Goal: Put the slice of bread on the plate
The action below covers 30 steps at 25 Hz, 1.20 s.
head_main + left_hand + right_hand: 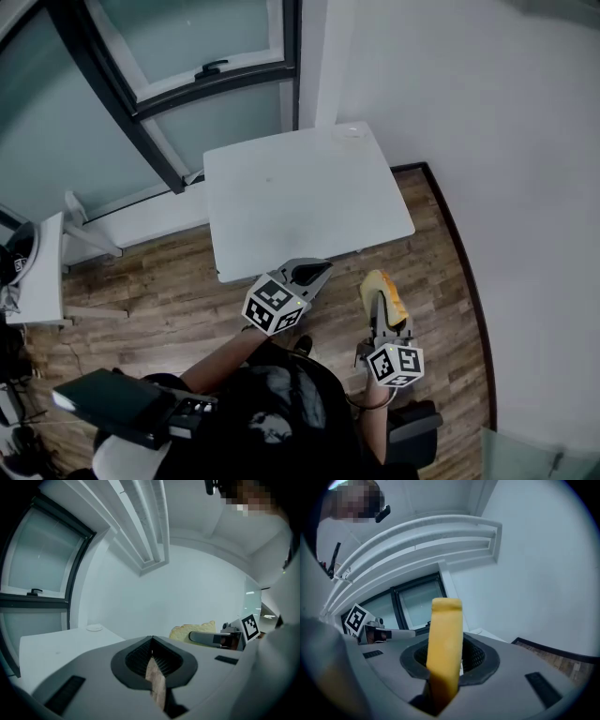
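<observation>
My right gripper (pixel 382 306) is shut on a yellow-crusted slice of bread (pixel 389 289), held on edge above the wooden floor, off the near right corner of the white table (pixel 281 216). In the right gripper view the bread (pixel 446 620) stands upright between the jaws. A small white plate (pixel 352 131) lies at the table's far right corner and shows in the left gripper view as the plate (pixel 94 627). My left gripper (pixel 317 271) hovers at the table's near edge, jaws shut with nothing in them. From there the bread (pixel 192 631) appears to the right.
A dark-framed window (pixel 187 84) fills the back left and a white wall (pixel 506 141) runs along the right. A small white side table (pixel 42 272) stands at far left. Wooden floor (pixel 169 291) surrounds the table.
</observation>
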Available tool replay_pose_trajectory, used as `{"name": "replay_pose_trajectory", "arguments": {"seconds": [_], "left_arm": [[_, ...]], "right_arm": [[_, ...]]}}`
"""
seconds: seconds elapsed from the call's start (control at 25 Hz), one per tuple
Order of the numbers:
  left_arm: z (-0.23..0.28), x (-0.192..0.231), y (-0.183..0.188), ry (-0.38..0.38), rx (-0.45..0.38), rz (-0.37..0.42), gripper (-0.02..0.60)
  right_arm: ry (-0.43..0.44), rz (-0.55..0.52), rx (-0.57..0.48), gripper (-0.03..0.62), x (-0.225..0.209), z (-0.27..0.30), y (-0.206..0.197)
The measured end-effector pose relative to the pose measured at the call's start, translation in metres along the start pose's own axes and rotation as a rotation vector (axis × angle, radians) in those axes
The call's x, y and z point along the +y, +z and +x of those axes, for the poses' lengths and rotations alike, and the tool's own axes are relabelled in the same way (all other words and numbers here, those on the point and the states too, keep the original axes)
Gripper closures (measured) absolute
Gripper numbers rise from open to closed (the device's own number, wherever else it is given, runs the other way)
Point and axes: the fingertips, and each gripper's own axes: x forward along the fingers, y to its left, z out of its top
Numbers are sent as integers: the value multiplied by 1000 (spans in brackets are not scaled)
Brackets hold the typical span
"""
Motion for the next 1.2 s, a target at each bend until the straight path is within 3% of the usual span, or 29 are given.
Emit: {"name": "replay_pose_trajectory", "arguments": {"seconds": [0.24,0.48,0.88,1.2], "left_arm": [[5,71,28,20,-38,-44,577],[22,116,41,15,-40,-65,577],[71,165,43,37,10,-95,577],[149,212,67,120,14,-109,577]], "right_arm": [[70,-81,42,494,28,90,24],[68,-95,62,494,32,138,33],[127,-103,121,494,15,221,37],[215,-113,160,494,-34,294,56]]}}
